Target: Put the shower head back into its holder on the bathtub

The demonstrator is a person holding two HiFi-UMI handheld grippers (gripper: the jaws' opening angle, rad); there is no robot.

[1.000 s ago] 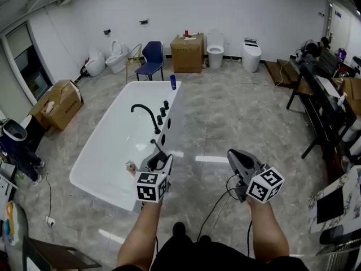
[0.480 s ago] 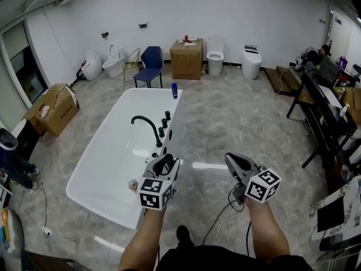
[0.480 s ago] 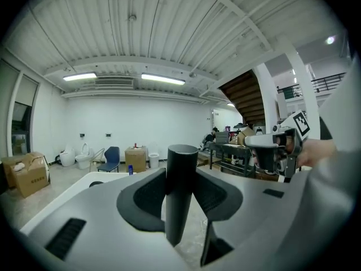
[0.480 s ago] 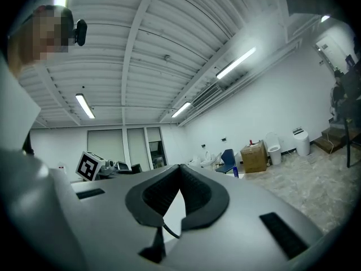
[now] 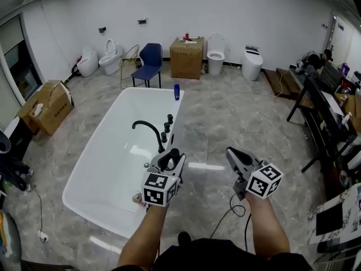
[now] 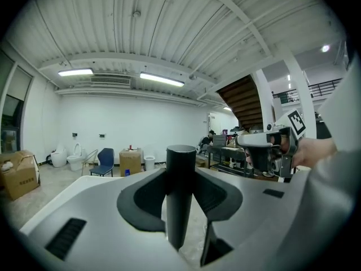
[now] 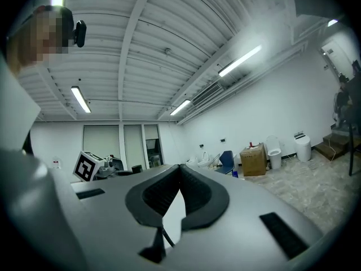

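The white bathtub (image 5: 107, 162) now fills more of the head view's left half than it did a second ago. The person has stepped forward along its right side, and both hands have travelled with that step towards the far wall. For the task this reads as the approach nearly done. The left hand, which was over the near end of the right rim, now sits just near of the black faucet (image 5: 148, 130) and the row of black knobs (image 5: 167, 127). The holder is presumably on this stretch of rim, though it cannot be made out because the gripper covers that spot. What remains is likely a short lowering and seating. Both forearms reach forward side by side from the bottom of the view, the left forearm (image 5: 144, 230) over the tub's rim and the right forearm (image 5: 265, 230) over the marble floor, well apart from the tub. The left gripper (image 5: 169, 160) points slightly downward, its jaws clamped on the shower head (image 6: 180, 196), whose dark round handle stands upright between the pads. The right gripper (image 5: 237, 158) is held level, its jaws pressed together at the tips with nothing between them. A small blue bottle (image 5: 176, 91) stands on the tub's far rim.
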